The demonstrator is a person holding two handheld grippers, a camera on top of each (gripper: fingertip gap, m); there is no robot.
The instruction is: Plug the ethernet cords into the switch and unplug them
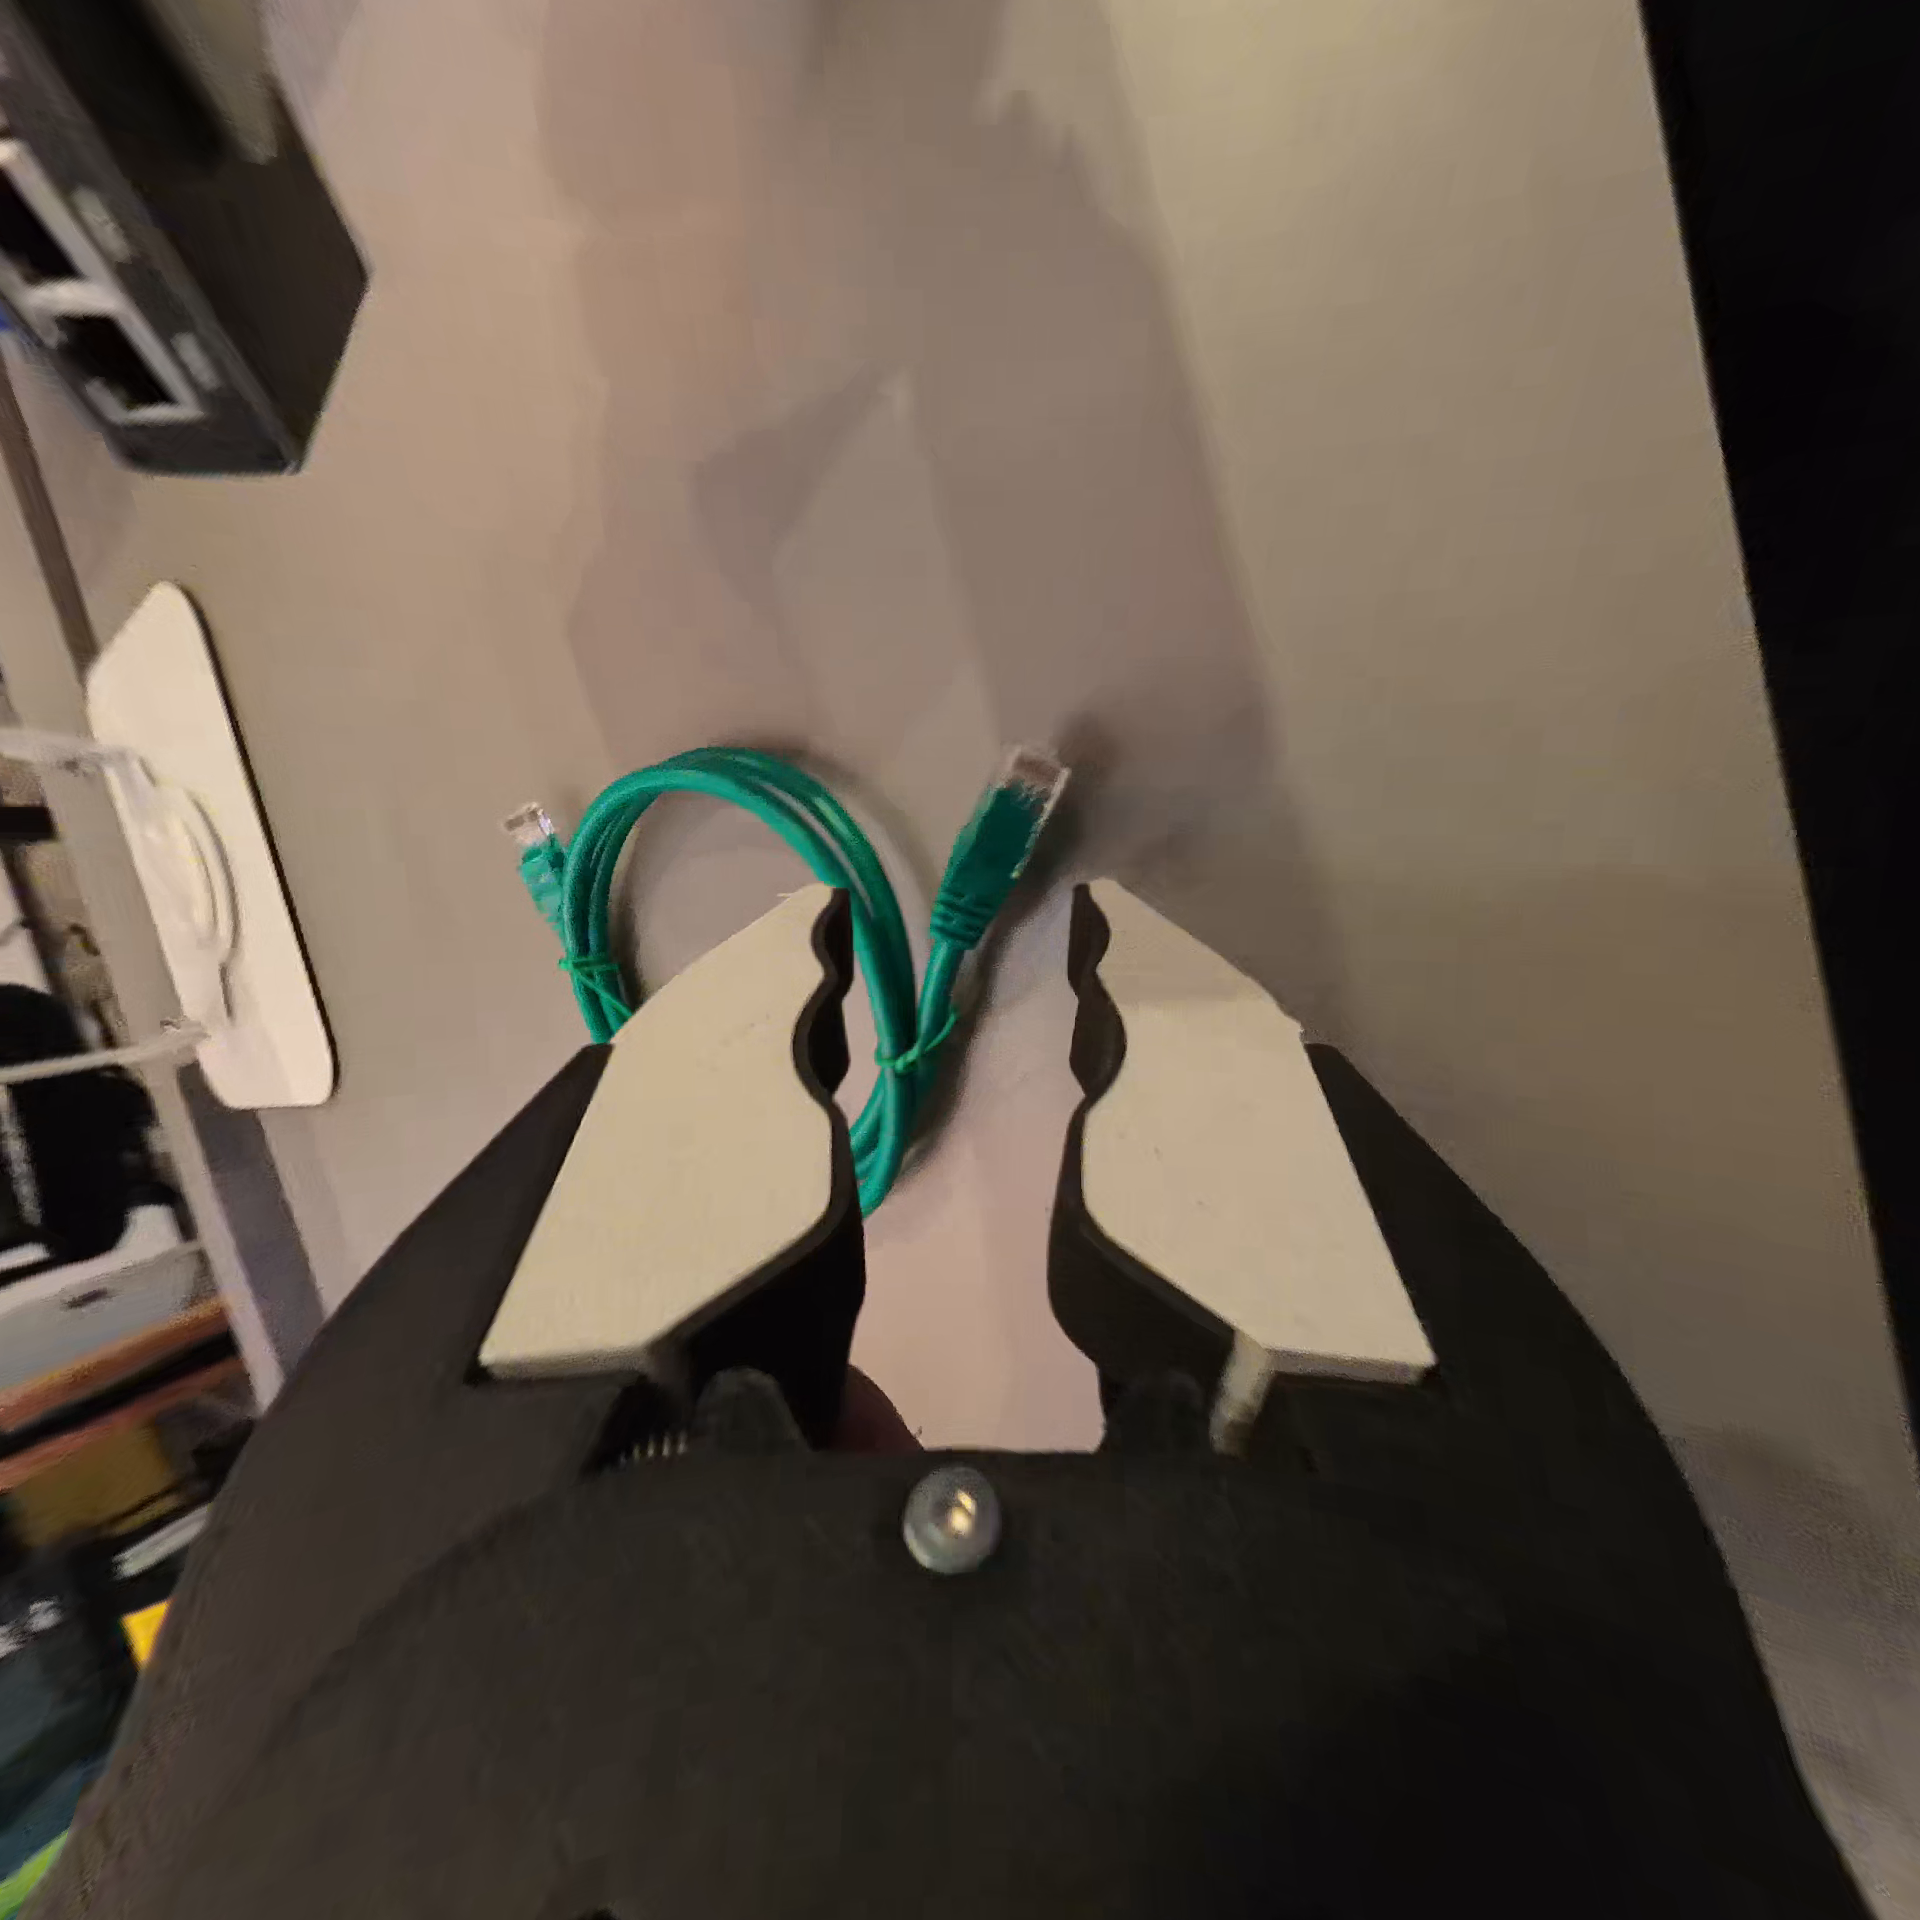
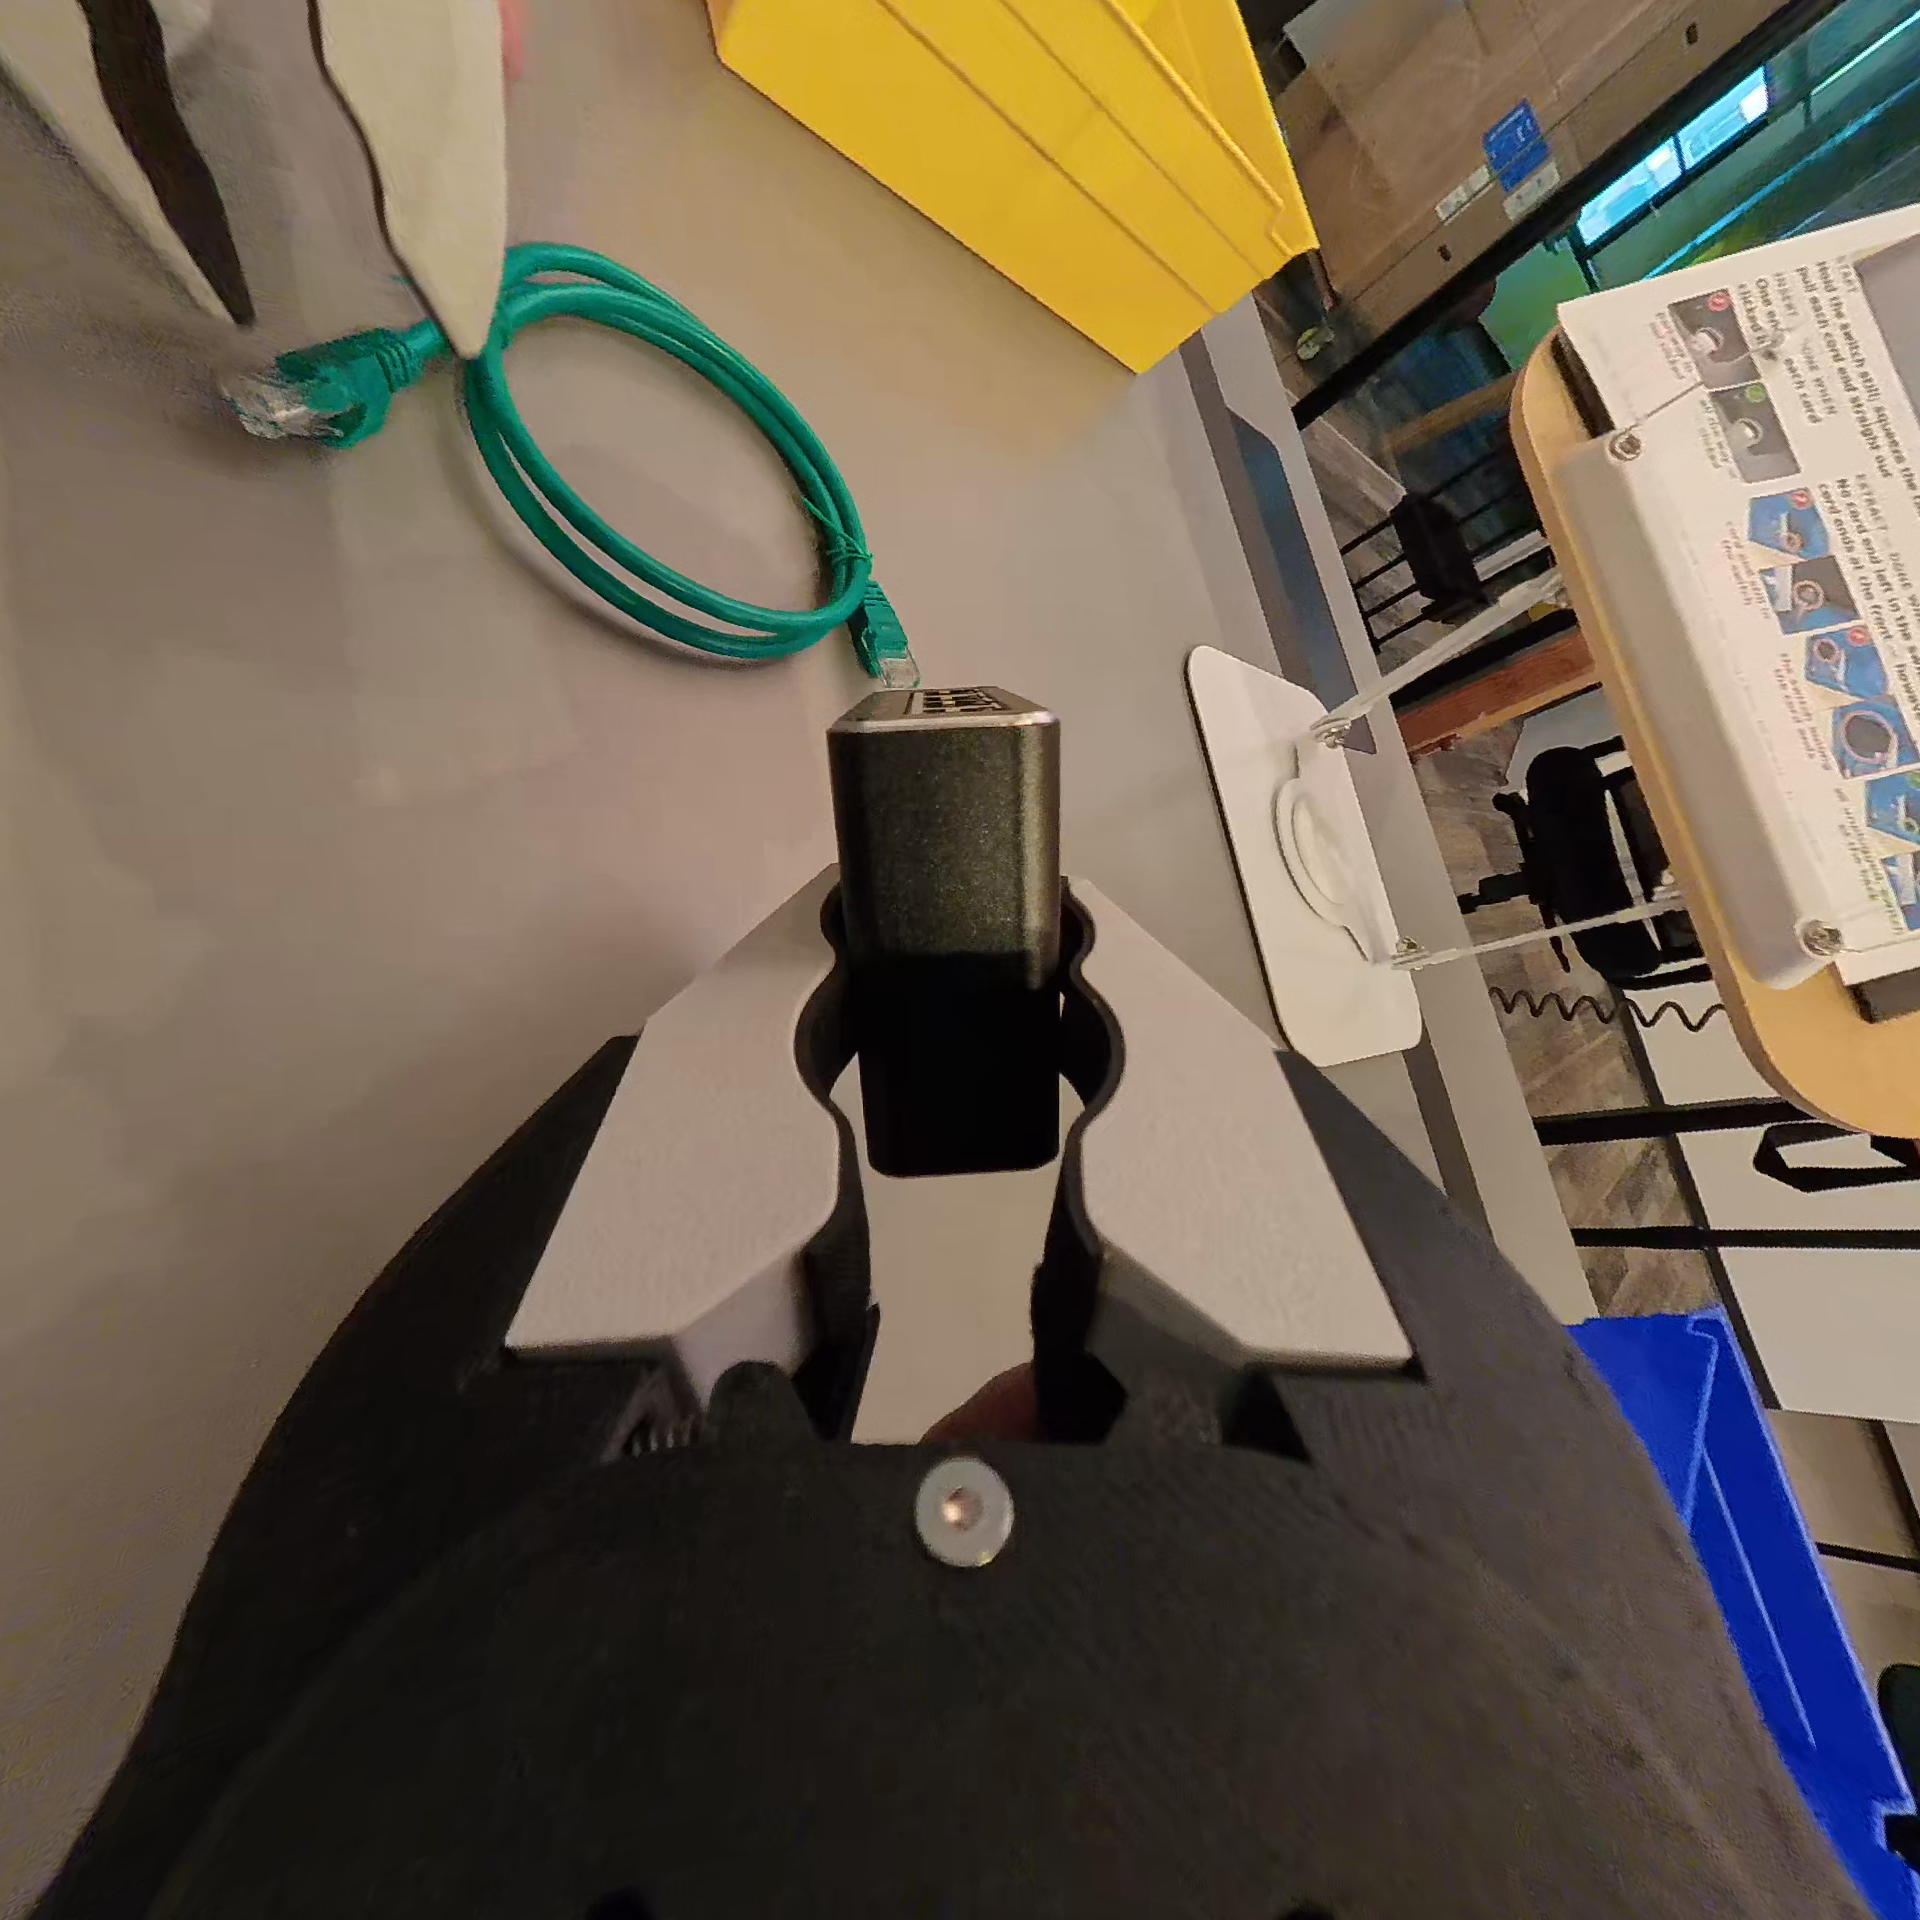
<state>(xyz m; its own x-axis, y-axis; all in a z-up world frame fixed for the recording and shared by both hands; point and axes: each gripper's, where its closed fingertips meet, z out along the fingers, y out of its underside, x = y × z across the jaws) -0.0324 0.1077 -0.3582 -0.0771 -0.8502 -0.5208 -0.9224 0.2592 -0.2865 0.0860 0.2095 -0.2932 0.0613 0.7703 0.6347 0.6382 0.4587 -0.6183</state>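
A green ethernet cord (image 1: 727, 774), coiled and tied, lies on the grey table (image 1: 1247, 416). One plug (image 1: 1003, 831) points away just ahead of my left gripper (image 1: 961, 904), which is open and hovers over the coil with the cord between its fingers. The second plug (image 1: 535, 842) lies at the coil's left. The black switch (image 1: 208, 260) shows at the upper left. In the right wrist view my right gripper (image 2: 951, 904) is shut on the switch (image 2: 940, 831), its port face up. The cord (image 2: 847, 561) lies beyond it, with the left gripper (image 2: 358, 330) over the far plug (image 2: 312, 400).
Yellow bins (image 2: 1039, 135) stand at the table's far side. A white stand base (image 2: 1278, 831) sits near the table edge and also shows in the left wrist view (image 1: 208, 831). An instruction sheet on a wooden holder (image 2: 1766, 571) and a blue bin (image 2: 1745, 1507) are off the table.
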